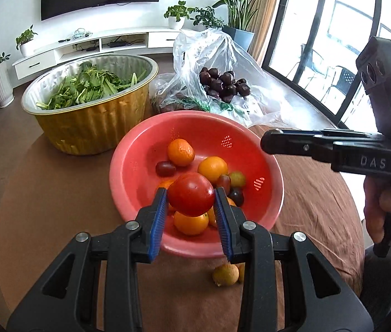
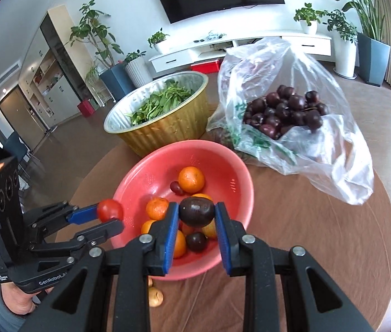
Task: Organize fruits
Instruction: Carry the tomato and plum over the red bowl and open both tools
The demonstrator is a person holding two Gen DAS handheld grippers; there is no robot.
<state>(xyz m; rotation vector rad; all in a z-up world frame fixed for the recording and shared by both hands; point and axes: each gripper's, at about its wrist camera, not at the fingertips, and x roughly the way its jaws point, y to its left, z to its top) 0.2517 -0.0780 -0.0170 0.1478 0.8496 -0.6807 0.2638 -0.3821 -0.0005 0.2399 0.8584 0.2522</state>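
- Left gripper [image 1: 190, 203] holds a red tomato [image 1: 190, 197] between its blue ribbed pads [image 1: 158, 222]; the fruit hangs over the near half of the pink colander [image 1: 140, 149], clear of the pile below.
- Right gripper [image 2: 197, 215] holds a dark plum [image 2: 197, 211] the same way, over the colander's near-right part.
- Key relation: both loads sit directly above the colander, so its floor lies straight down from either grip. In the right wrist view the tomato is at the colander's left rim and the plum is nearer the centre.
- Judgement: if the colander is the sorting target, either release is a short drop; the plum has the surer landing, while the tomato by the rim could roll out.
- Tomato: round, smooth, glossy skin, no clear long axis. Plum: slightly oval, long axis across the pads, matte dark skin.
- Colander holds oranges [image 1: 181, 151], with pebbled peel, and small dark fruits; its plastic wall has perforated patches.
- Far right: clear crinkled bag [image 2: 331, 166] of dark plums. Far left: gold foil bowl [image 1: 93, 124], ribbed, with leafy greens.
- Small tan fruit [image 1: 225, 274] lies on the brown cloth [image 1: 57, 193], just near of the colander, outside it.
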